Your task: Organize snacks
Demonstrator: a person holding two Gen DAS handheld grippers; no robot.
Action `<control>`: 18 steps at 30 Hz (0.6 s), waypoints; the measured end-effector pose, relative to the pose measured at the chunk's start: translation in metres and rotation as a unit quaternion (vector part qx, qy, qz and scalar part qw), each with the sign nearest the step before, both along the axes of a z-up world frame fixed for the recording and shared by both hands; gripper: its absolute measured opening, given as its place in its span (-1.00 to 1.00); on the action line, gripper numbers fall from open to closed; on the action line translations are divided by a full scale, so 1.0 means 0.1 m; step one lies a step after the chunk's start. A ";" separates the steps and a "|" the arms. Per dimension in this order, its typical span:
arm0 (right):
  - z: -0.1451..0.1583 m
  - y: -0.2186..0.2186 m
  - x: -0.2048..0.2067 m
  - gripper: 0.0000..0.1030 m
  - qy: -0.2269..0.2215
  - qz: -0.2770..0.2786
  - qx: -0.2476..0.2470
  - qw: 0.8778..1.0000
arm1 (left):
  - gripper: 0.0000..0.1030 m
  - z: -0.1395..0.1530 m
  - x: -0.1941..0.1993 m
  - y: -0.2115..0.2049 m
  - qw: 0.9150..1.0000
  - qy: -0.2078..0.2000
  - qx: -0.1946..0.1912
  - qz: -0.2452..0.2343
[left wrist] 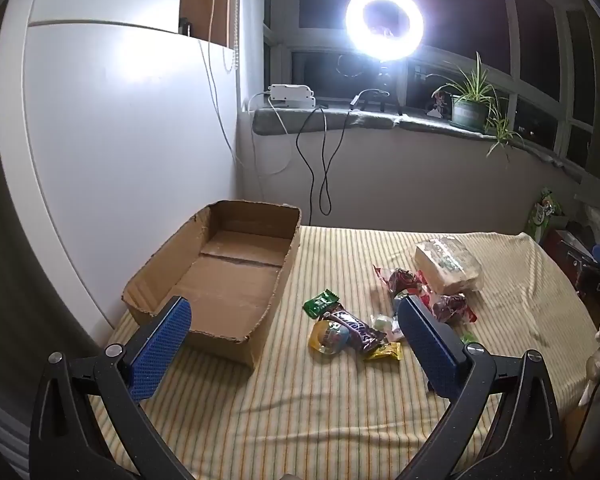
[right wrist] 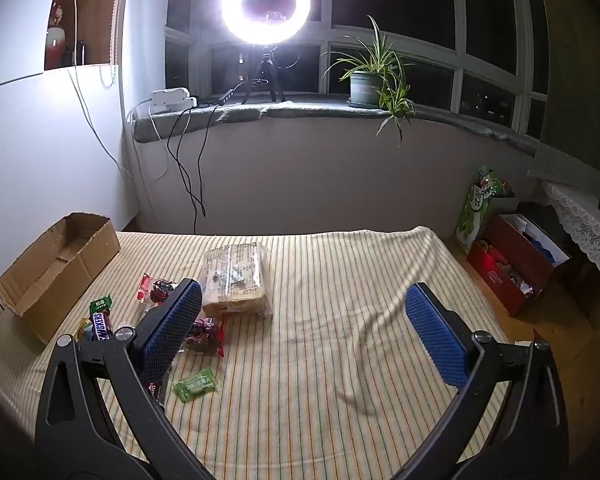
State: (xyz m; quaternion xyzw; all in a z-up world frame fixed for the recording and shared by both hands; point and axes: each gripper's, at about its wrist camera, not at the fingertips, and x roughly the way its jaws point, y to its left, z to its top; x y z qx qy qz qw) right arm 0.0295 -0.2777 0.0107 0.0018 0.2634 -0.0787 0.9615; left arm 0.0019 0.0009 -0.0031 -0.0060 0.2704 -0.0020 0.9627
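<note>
Nearest the cameras, both tongs hang spread wide above the striped table cover, the left tongs (left wrist: 296, 312) and the right tongs (right wrist: 302, 292) each released and grasping nothing, touching nothing. Just beyond them the snacks lie loose in a cluster: a Snickers bar (left wrist: 354, 328), a green candy (left wrist: 319, 303), red-wrapped sweets (left wrist: 404, 280) and, farther back, a clear-wrapped pack (left wrist: 448, 266). Farther left sits the cardboard box (left wrist: 172, 258), with nothing inside. Judging by this, sorting has barely begun; the next move likely calls for lowering the left tongs around the Snickers bar and closing squarely across it.
</note>
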 end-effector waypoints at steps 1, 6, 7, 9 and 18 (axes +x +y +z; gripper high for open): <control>0.00 -0.01 0.00 1.00 0.003 0.001 0.001 1.000 | 0.99 0.00 0.00 0.00 1.000 -0.001 0.000 0.000; -0.01 0.00 0.00 1.00 0.005 0.004 0.001 1.000 | 0.99 0.00 -0.01 0.00 1.000 0.000 -0.001 0.002; -0.01 0.00 0.00 1.00 0.006 0.005 0.001 1.000 | 0.99 -0.01 -0.01 0.01 1.000 0.000 -0.002 0.002; -0.02 0.00 0.00 1.00 0.007 0.006 0.004 1.000 | 0.99 -0.01 -0.02 0.01 1.000 0.000 -0.001 0.001; -0.04 0.02 0.03 1.00 -0.009 0.003 -0.007 1.000 | 0.99 -0.02 -0.01 0.00 1.000 -0.001 -0.003 -0.002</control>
